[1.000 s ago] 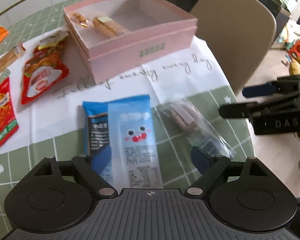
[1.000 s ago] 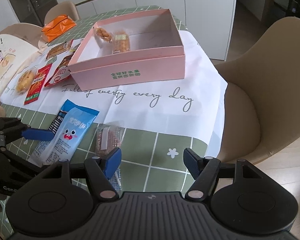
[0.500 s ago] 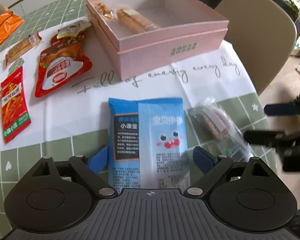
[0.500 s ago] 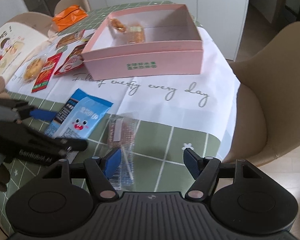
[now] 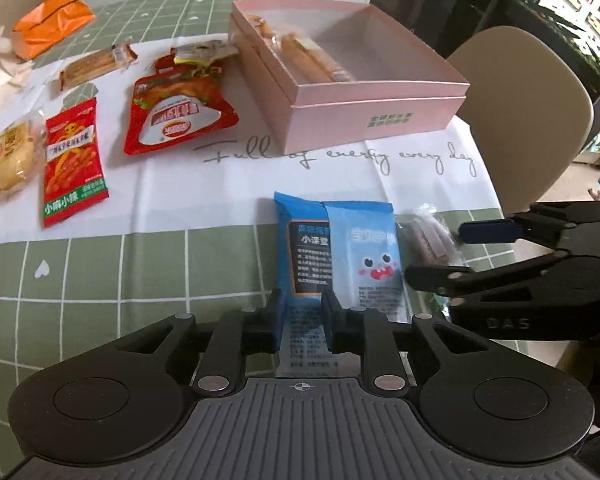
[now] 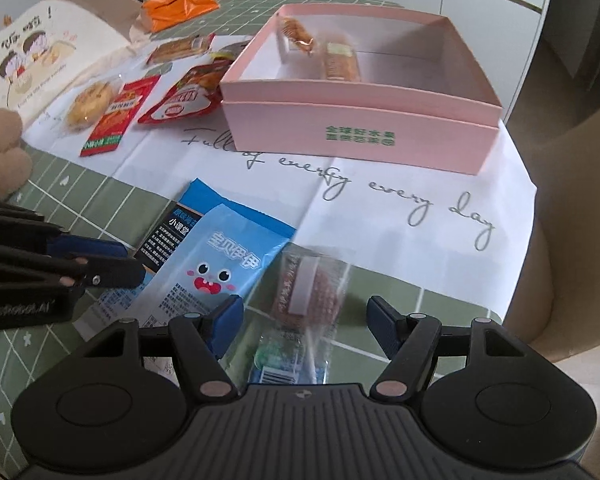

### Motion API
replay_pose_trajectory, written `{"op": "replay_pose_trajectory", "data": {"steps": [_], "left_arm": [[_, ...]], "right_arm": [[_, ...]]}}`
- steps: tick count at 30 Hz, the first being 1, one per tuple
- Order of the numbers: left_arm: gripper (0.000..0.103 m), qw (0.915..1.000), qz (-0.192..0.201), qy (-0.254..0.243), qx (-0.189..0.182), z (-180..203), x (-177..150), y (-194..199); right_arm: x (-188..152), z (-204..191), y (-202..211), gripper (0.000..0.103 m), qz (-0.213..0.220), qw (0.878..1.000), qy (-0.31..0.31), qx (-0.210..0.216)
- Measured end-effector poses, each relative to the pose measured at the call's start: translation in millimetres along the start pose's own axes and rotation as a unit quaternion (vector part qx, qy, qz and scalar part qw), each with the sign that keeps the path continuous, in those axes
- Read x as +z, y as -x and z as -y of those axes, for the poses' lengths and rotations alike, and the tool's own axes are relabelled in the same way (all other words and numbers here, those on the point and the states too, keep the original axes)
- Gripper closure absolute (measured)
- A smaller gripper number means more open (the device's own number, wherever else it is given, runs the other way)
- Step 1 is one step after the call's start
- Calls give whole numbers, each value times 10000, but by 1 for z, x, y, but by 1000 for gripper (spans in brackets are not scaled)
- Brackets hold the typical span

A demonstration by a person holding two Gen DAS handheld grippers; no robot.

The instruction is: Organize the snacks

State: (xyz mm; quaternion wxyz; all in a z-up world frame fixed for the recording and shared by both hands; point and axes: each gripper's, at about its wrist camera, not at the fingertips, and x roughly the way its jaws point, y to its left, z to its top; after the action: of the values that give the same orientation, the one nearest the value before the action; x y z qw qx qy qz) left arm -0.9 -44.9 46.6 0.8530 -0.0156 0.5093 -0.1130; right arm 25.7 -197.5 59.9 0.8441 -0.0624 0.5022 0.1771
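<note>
Two overlapping packets lie on the green checked cloth: a dark blue one (image 5: 304, 240) (image 6: 172, 232) under a light blue one with a cartoon face (image 5: 372, 256) (image 6: 220, 264). My left gripper (image 5: 302, 312) (image 6: 108, 262) is closing, its pads pinching the near end of the dark blue packet. Beside them lies a clear-wrapped brown snack (image 6: 308, 292) (image 5: 428, 236). My right gripper (image 6: 306, 324) (image 5: 436, 252) hangs open over it, pads on either side and apart from it. The open pink box (image 5: 372, 116) (image 6: 352, 128) stands behind, with two wrapped pastries (image 5: 312, 56) (image 6: 340, 62) inside.
Left of the box lie a red pouch (image 5: 176, 116), a red strip packet (image 5: 72, 160), a wrapped bun (image 5: 8, 156), a biscuit bar (image 5: 92, 66) and an orange bag (image 5: 48, 28). A beige chair (image 5: 528, 100) stands past the table's right edge. A picture book (image 6: 40, 52) lies far left.
My left gripper's jaws went from wide apart to nearly together on the dark blue packet's near end. My right gripper moved in over the clear-wrapped snack, still open.
</note>
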Motion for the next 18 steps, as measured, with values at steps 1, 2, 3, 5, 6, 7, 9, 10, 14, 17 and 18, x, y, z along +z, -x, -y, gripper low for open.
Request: {"op": "replay_pose_trajectory", "data": {"steps": [1, 2, 3, 5, 6, 7, 9, 10, 14, 17, 18], "left_arm": [[78, 10000, 24, -21, -10, 2, -1, 1], [77, 10000, 36, -47, -17, 3, -2, 2], [75, 10000, 37, -63, -14, 3, -2, 2], [75, 10000, 32, -6, 22, 1, -3, 2], [75, 9999, 52, 79, 60, -3, -3, 3], [75, 9998, 78, 170, 102, -7, -4, 5], [75, 9989, 106, 410, 218, -18, -4, 9], [75, 9983, 113, 531, 231, -23, -4, 12], [75, 9956, 184, 871, -304, -19, 2, 20], [75, 9944, 175, 710, -760, 10, 13, 12], [75, 9943, 155, 628, -842, 20, 18, 7]], "right_arm": [[0, -1, 0, 34, -9, 10000, 14, 4], [0, -1, 1, 34, -22, 10000, 28, 18], [-1, -1, 3, 34, -45, 10000, 32, 20], [-2, -1, 9, 34, -83, 9999, -18, 77], [-2, -2, 14, 34, -57, 9999, -65, 141], [-2, -4, 18, 34, -32, 9998, -109, 190], [-2, -8, 23, 34, 4, 9993, -150, 339], [-2, -11, 23, 34, 28, 9994, -131, 309], [-4, 4, 29, 34, 86, 9996, -268, -89], [-4, 35, 38, 34, 123, 9975, -546, -430], [-3, 44, 40, 34, 144, 9964, -607, -579]]}}
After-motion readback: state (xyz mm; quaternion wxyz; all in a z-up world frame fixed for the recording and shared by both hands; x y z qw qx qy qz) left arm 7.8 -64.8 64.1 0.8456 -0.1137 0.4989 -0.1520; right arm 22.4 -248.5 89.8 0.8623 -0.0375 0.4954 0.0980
